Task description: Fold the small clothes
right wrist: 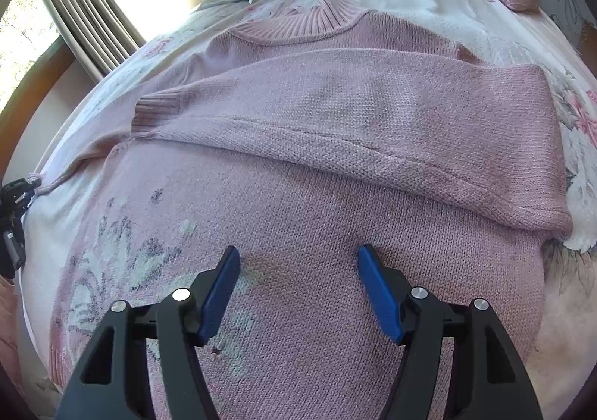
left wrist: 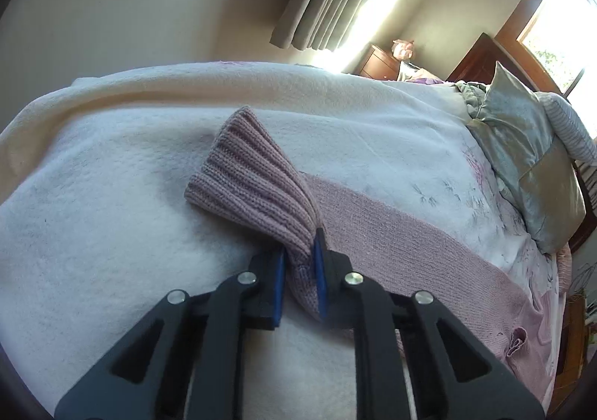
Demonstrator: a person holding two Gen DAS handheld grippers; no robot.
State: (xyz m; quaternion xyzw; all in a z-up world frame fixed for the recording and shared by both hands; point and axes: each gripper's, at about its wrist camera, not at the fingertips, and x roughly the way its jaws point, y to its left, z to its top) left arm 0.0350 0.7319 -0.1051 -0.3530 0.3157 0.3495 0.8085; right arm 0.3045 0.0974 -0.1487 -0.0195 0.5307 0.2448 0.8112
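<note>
White fuzzy blanket covers the bed under me. My left gripper has its jaws closed on the ribbed cuff of the pink knitted sweater. My right gripper hovers, jaws wide, above its flat body; one sleeve lies folded across. Satin pillows beyond.

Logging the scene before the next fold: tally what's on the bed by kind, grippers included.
Pink sweater: 1
Pillows: 1 clearly visible
White blanket: 1
Grippers: 2, left gripper shut on a sleeve cuff, right gripper open
Total: 5
</note>
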